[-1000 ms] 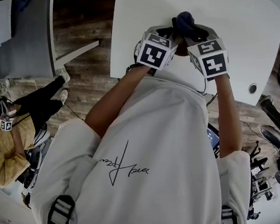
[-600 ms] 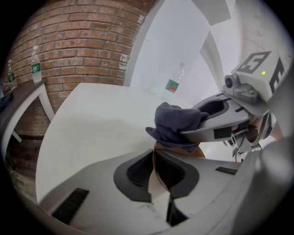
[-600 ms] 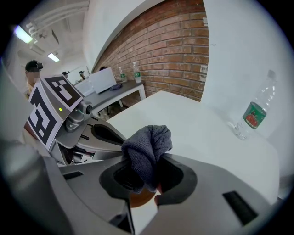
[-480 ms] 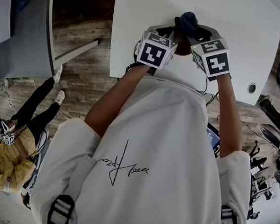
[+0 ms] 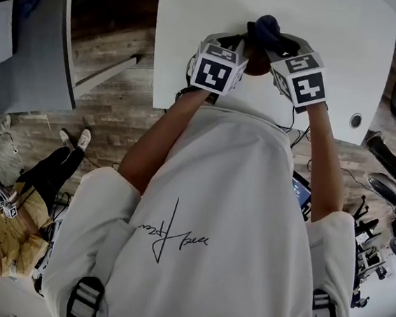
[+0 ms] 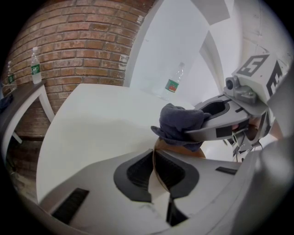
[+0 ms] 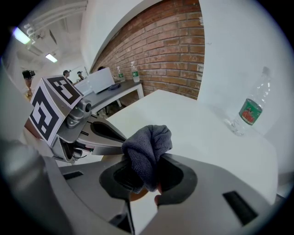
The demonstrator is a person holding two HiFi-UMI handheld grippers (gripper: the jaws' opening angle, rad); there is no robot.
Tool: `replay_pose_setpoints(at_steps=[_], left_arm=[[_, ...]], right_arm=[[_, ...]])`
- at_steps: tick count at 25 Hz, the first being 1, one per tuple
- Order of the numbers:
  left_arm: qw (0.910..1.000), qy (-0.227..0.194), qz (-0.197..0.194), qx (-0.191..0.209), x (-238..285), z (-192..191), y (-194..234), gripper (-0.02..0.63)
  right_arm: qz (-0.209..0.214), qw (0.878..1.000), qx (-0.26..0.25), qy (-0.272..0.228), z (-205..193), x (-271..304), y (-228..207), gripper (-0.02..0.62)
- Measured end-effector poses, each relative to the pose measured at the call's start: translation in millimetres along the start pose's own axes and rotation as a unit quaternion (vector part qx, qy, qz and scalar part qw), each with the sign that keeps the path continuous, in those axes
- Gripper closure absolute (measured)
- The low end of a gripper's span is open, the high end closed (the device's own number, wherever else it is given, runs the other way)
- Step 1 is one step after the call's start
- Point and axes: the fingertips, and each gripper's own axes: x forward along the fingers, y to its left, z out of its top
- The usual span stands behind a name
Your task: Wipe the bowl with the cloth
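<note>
the left gripper (image 6: pixel 155 160) has its jaws pressed together on the thin brown rim of the bowl (image 6: pixel 171 148). the rim runs edge-on through the narrow slit between its dark pads. the rest of the bowl sits just ahead of those jaws.

the right gripper (image 7: pixel 147 174) is clamped on the cloth (image 7: pixel 148 147), a dark grey-blue knit bundle that bulges up above its pads. seen from the left gripper, the cloth (image 6: pixel 179 121) is bunched over the top of the bowl, just ahead and slightly right. the right gripper's jaw lies across it.

in the head view both grippers sit side by side, close to the near edge of the white table (image 5: pixel 191 20). floor drops away behind and to the left of them. ahead of the jaws the tabletop runs bare towards the far side. there a clear water bottle (image 7: pixel 250 110) stands well apart, ahead and right of the right gripper. left of the left gripper the table is open out to its curved edge.

the bottle's label is red and green, its print too small to read. two more bottles (image 6: pixel 36 66) with green labels stand on a grey side table far left of the left gripper, also unreadable. the person's white shirt carries a black handwritten-style script (image 5: pixel 172 235) i cannot make out.
</note>
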Motion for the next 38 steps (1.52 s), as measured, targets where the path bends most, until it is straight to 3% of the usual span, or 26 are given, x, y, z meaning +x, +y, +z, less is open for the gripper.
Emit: replay_pose_setpoints(at_steps=[38], left_arm=[[0.9999, -0.009, 0.01, 0.005, 4, 1, 1, 0.594]], right_arm=[[-0.028, 0.998, 0.056, -0.002, -40, -23, -10, 0.512]])
